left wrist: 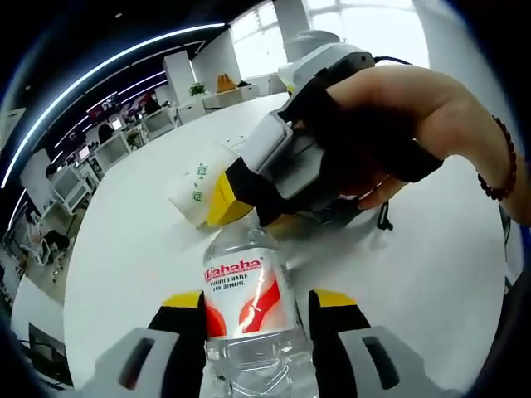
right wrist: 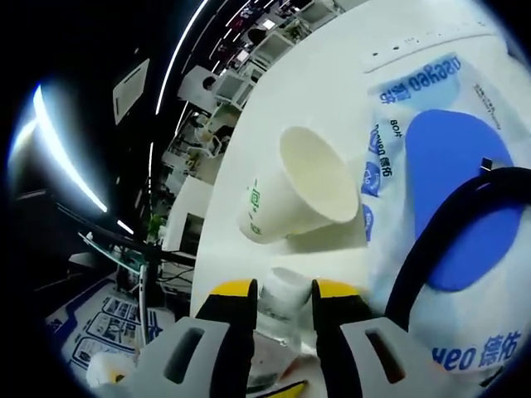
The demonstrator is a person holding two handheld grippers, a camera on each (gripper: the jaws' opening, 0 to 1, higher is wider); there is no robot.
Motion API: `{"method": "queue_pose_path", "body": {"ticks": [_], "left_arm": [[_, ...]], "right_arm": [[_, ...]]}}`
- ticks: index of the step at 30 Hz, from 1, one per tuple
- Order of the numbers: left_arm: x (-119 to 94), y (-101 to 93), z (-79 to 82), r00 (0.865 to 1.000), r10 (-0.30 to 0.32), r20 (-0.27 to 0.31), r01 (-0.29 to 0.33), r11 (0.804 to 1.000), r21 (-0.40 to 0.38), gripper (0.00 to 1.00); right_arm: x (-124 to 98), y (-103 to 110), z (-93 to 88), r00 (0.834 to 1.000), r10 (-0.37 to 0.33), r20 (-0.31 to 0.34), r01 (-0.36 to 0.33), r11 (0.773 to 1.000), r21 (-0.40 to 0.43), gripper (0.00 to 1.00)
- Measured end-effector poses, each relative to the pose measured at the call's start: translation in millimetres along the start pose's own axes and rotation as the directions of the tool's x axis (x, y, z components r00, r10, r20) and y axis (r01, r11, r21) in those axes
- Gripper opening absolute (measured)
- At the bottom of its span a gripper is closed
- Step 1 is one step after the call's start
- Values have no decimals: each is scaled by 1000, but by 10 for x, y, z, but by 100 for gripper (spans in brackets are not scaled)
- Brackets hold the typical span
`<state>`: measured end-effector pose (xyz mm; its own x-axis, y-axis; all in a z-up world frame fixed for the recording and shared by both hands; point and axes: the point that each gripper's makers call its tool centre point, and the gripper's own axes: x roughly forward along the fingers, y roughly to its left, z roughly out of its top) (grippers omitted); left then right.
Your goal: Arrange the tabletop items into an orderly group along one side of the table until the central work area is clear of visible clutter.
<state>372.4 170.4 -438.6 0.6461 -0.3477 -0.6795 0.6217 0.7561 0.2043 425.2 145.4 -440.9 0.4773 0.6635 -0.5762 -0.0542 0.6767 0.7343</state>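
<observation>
A clear Wahaha water bottle (left wrist: 249,307) with a red and white label stands between the jaws of my left gripper (left wrist: 257,303), which is shut on its body. My right gripper (left wrist: 236,207), held by a hand, comes in from the upper right and closes on the bottle's top. In the right gripper view the bottle's pale cap (right wrist: 286,297) sits tight between the yellow-tipped jaws of that gripper (right wrist: 284,290). A white paper cup (left wrist: 195,186) (right wrist: 307,186) with green print lies on its side on the white table (left wrist: 124,249) just beyond the bottle.
A soft pack of wipes (right wrist: 448,191) with a blue label lies right of the cup, and a black cable (right wrist: 431,249) runs over it. Office desks and chairs (left wrist: 124,141) stand past the table's far edge. A socket strip (right wrist: 415,46) lies farther back.
</observation>
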Motion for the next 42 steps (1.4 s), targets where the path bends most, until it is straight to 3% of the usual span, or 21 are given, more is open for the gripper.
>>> {"method": "queue_pose_path", "body": {"ticks": [20,35,42], "left_arm": [[-18,27,23,1000,15,14,-15,1000,-12,43],[-133,59,76,997,52,62,-53,998,20,43],[-166,82,95,995,64,81,-66,998,19,42]], "right_arm": [[-36,8,-2,999,32,-21,-32,999,2,22],[-216,219,48,999,14,43,-8,991,-133,21],[-246,272,69,998,12,60,-3,987,-159,21]]}}
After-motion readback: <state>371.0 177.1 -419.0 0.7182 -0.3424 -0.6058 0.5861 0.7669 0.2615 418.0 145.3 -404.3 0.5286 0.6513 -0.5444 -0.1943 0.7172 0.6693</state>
